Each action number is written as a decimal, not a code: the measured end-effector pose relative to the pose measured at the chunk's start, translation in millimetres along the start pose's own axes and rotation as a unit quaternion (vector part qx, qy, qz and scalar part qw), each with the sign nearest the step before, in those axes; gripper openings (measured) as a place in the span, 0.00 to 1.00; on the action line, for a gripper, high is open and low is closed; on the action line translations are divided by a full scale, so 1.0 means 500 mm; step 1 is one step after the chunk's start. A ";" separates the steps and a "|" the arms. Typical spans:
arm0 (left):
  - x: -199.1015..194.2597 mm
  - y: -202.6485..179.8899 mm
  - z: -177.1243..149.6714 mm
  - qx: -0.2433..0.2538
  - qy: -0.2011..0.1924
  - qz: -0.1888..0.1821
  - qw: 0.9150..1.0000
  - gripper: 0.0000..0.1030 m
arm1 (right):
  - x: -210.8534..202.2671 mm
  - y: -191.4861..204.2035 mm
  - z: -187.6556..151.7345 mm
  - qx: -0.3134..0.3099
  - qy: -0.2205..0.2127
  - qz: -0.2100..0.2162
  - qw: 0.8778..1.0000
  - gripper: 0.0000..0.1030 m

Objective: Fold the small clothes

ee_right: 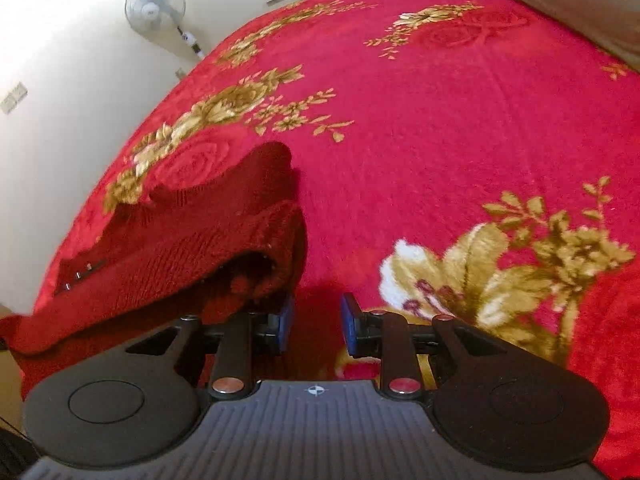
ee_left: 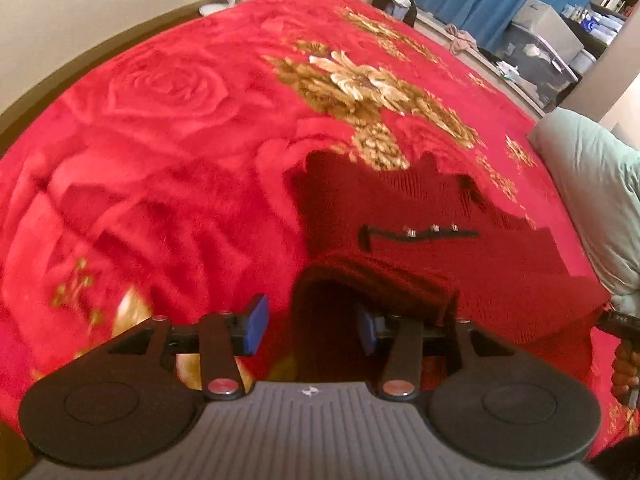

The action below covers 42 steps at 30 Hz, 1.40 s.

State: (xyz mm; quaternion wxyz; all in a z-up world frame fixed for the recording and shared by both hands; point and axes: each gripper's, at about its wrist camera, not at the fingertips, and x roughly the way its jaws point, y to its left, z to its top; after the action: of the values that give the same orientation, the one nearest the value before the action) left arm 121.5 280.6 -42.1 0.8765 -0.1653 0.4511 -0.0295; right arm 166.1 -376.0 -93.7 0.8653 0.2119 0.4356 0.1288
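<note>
On the bed, near its front edge, lies the dark red knitted garment (ee_left: 420,216), spread across a red blanket (ee_left: 180,140) patterned with roses and gold flowers; a short black strip with three small metal studs (ee_left: 420,234) crosses its middle. Its near hem is lifted and rolled back, so the work looks to be at an early fold, with the bottom edge about to be carried up over the body. In the left wrist view the left gripper (ee_left: 316,326) sits at 6 o'clock, its blue fingers (ee_left: 256,322) set wide; the raised hem drapes over the right-hand finger, but nothing is pinched between the two. In the right wrist view the right gripper (ee_right: 316,320) has its fingers narrowly apart and empty, the garment's bunched corner (ee_right: 256,276) touching or just over the left-hand finger at about 10 o'clock. Next, each gripper likely needs to close on a hem corner, then both lift together so the knit folds evenly. A pale pillow (ee_left: 592,184) lies at 3 o'clock, and a standing fan (ee_right: 156,8) at 11 o'clock.
</note>
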 end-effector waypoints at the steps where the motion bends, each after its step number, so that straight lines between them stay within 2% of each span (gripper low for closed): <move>1: 0.004 -0.006 0.004 -0.002 -0.003 0.004 1.000 0.51 | 0.003 -0.003 0.004 0.007 -0.005 0.003 1.000 0.27; 6: 0.039 -0.036 0.039 -0.018 -0.013 0.021 1.000 0.51 | 0.016 -0.010 0.021 0.034 -0.036 0.028 0.998 0.27; 8: 0.049 -0.037 0.045 -0.021 -0.010 0.026 0.999 0.51 | 0.013 -0.015 0.031 0.052 -0.050 0.057 0.996 0.36; 9: 0.054 -0.038 0.048 -0.020 -0.009 0.028 0.999 0.49 | 0.013 -0.016 0.035 0.058 -0.054 0.063 0.995 0.36; 15: 0.062 -0.041 0.051 -0.004 -0.014 0.022 1.000 0.28 | 0.051 -0.007 0.043 0.041 -0.035 0.061 0.997 0.38; 16: 0.060 -0.041 0.051 -0.001 -0.018 0.024 1.000 0.20 | 0.053 -0.004 0.045 0.038 -0.035 0.062 0.997 0.38; 18: 0.054 -0.041 0.052 -0.001 -0.027 0.022 0.999 0.12 | 0.056 0.008 0.051 0.027 -0.040 0.058 0.997 0.37; 19: 0.049 -0.042 0.053 0.001 -0.035 0.015 0.999 0.11 | 0.051 0.013 0.053 0.020 -0.049 0.061 0.997 0.23; 20: 0.039 -0.047 0.055 0.011 -0.050 0.009 0.999 0.11 | 0.043 0.020 0.056 0.012 -0.065 0.071 0.995 0.05; 22: 0.018 -0.052 0.062 0.014 -0.088 0.005 0.996 0.11 | 0.019 0.025 0.064 0.012 -0.111 0.106 0.988 0.05; 24: 0.007 -0.035 0.071 -0.026 -0.111 -0.003 0.993 0.10 | 0.009 0.012 0.074 0.048 -0.140 0.132 0.980 0.05; 25: 0.015 -0.025 0.074 -0.044 -0.104 0.007 0.994 0.10 | 0.016 0.002 0.078 0.066 -0.135 0.114 0.982 0.05; 27: 0.055 -0.013 0.071 -0.064 -0.045 0.049 0.996 0.10 | 0.052 -0.016 0.079 0.084 -0.087 0.041 0.992 0.05; 29: 0.082 -0.014 0.066 -0.067 0.000 0.062 0.996 0.11 | 0.084 -0.031 0.068 0.100 -0.039 0.019 0.994 0.05; 33: 0.077 -0.018 0.073 -0.081 -0.008 0.037 0.996 0.12 | 0.080 -0.020 0.071 0.085 -0.039 0.019 0.995 0.06; 34: 0.078 -0.016 0.074 -0.086 -0.007 0.036 0.996 0.12 | 0.079 -0.022 0.072 0.089 -0.041 0.027 0.995 0.10; 36: 0.080 -0.016 0.074 -0.090 -0.005 0.033 0.995 0.20 | 0.086 -0.021 0.073 0.095 -0.035 0.034 0.994 0.14; 37: 0.081 -0.015 0.075 -0.090 -0.005 0.030 0.996 0.25 | 0.089 -0.024 0.069 0.094 -0.029 0.039 0.994 0.27; 38: 0.081 -0.017 0.075 -0.087 -0.005 0.029 0.996 0.26 | 0.090 -0.024 0.066 0.090 -0.023 0.043 0.995 0.35; 40: 0.082 -0.019 0.074 -0.081 -0.004 0.029 0.996 0.26 | 0.089 -0.014 0.065 0.073 -0.020 0.041 0.996 0.34; 42: 0.084 -0.021 0.074 -0.076 -0.002 0.033 0.997 0.26 | 0.086 0.001 0.061 0.054 -0.026 0.037 0.998 0.23</move>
State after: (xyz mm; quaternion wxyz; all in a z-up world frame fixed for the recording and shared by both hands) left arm 177.0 272.0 -51.9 0.8631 -0.2160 0.4552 0.0343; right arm 216.2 -366.1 -107.3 0.8583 0.2776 0.4113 0.1309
